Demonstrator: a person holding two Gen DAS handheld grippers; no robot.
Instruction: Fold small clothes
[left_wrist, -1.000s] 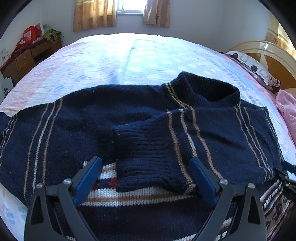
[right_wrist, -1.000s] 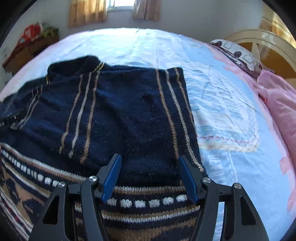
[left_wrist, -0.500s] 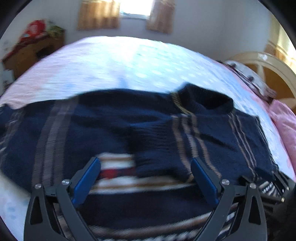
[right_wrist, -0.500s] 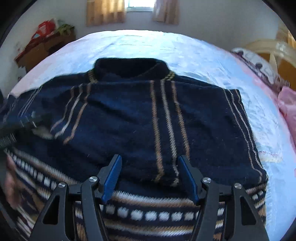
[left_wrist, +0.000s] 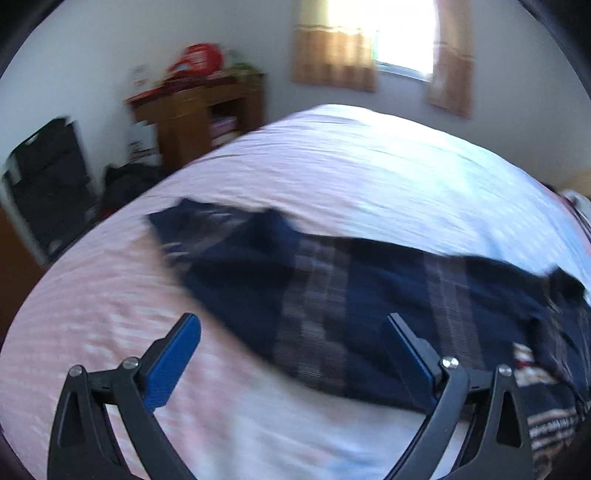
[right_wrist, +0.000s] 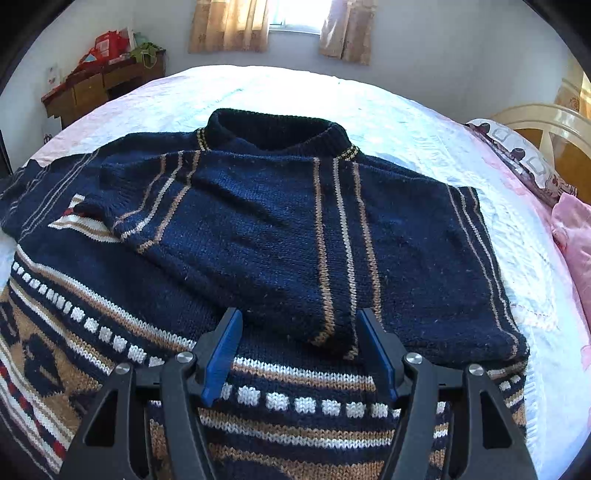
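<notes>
Blur across the left wrist view. Left gripper (left_wrist: 293, 341) with blue pads, jaws spread wide, nothing between them, hovering over a pink and pale blue bedspread (left_wrist: 351, 166). One outstretched sleeve (left_wrist: 229, 254) of a navy knitted sweater with tan and white stripes (left_wrist: 388, 306), flat on the bedspread beyond the fingertips; perhaps a cuff at its far end, too smeared to tell. Brown wooden cabinet (left_wrist: 199, 114) against the far wall, tan curtains (left_wrist: 332, 55) at a bright window.

Sharp right wrist view. Right gripper (right_wrist: 299, 345), jaws apart, pressing on nothing, poised just over the end of the other sleeve (right_wrist: 332, 280), folded across the sweater's chest (right_wrist: 424, 258). Collar (right_wrist: 277, 129) away from the camera, patterned hem band (right_wrist: 295, 406) under the fingers. Pink pillow (right_wrist: 572, 236) at the right edge, near a cream headboard (right_wrist: 535, 118).
</notes>
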